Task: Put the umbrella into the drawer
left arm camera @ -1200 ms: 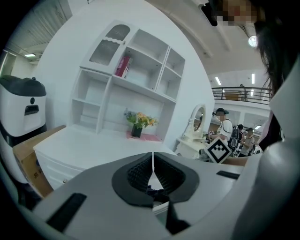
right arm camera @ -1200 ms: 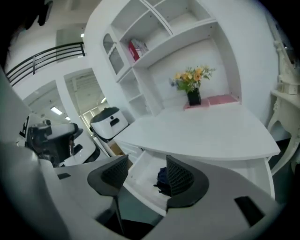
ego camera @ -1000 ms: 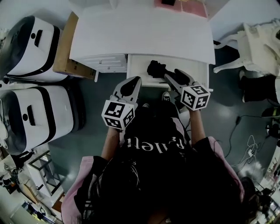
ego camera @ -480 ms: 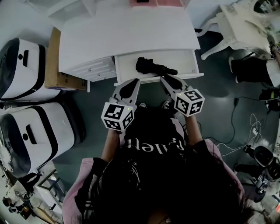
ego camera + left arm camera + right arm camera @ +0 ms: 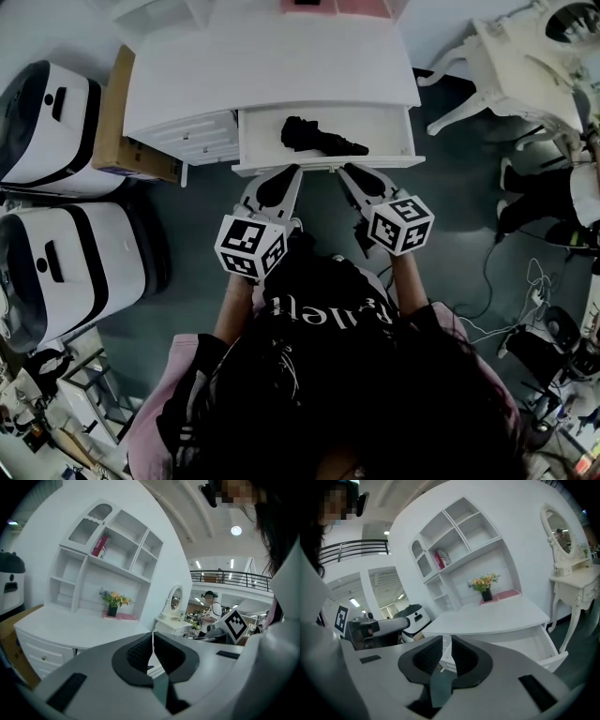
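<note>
The black folded umbrella lies inside the open white drawer of the desk, apart from both grippers. My left gripper hovers just in front of the drawer's front edge, shut and empty; in the left gripper view its pads meet. Beside it, my right gripper is also in front of the drawer. Its jaws are closing, with a narrow gap and nothing between them in the right gripper view. The drawer stands open to that view's right.
Two large white rounded machines and a cardboard box stand left of the desk. A white dressing table and floor cables are at the right. A shelf unit with flowers rises behind the desk.
Both grippers have drawn back from the drawer toward the person. The right jaws, wide open by the umbrella a second ago, have closed to a narrow gap. The umbrella stays in the drawer.
</note>
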Motion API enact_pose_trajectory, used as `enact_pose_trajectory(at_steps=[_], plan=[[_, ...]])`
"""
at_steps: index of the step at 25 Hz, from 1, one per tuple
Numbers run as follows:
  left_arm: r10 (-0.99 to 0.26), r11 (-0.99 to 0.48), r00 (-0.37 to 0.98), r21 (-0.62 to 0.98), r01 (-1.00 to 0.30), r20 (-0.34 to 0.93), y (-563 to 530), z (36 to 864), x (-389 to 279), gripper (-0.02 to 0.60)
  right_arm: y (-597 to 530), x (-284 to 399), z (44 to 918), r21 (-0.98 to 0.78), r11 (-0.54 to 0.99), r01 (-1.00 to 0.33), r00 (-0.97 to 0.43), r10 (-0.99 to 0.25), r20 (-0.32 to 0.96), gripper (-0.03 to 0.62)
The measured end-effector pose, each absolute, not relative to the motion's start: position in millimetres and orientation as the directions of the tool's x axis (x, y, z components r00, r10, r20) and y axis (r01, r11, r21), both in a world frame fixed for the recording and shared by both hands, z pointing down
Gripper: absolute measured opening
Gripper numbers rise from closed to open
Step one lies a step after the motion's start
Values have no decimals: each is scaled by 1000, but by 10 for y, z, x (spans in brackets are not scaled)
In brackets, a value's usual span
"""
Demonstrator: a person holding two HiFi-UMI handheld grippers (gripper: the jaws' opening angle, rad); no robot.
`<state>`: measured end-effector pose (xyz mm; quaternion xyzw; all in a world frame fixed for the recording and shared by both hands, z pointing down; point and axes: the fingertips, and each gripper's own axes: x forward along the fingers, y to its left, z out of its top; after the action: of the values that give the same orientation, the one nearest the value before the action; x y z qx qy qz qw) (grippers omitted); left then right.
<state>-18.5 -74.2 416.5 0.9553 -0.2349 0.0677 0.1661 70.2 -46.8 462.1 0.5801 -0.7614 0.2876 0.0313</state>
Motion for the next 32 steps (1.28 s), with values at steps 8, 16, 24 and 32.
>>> enact_pose_trajectory(at_steps=[8, 16, 24, 32], plan=[[-486, -798, 845, 282, -533, 223, -36, 4145, -17, 21, 205, 821, 4535, -416, 236, -878, -396, -846, 357, 81], [-510, -783, 829, 274, -558, 231, 803, 4178, 136, 21, 943, 877, 4514, -423, 288, -859, -444, -830, 337, 80], [-540, -770, 809, 253, -586, 232, 1361, 4192, 174, 21, 1427, 891, 4465, -355, 341, -870, -452, -840, 301, 66], [-553, -761, 800, 249, -599, 234, 1672, 4205, 89, 21, 1704, 816, 4417, -330, 361, -872, -457, -842, 287, 60]])
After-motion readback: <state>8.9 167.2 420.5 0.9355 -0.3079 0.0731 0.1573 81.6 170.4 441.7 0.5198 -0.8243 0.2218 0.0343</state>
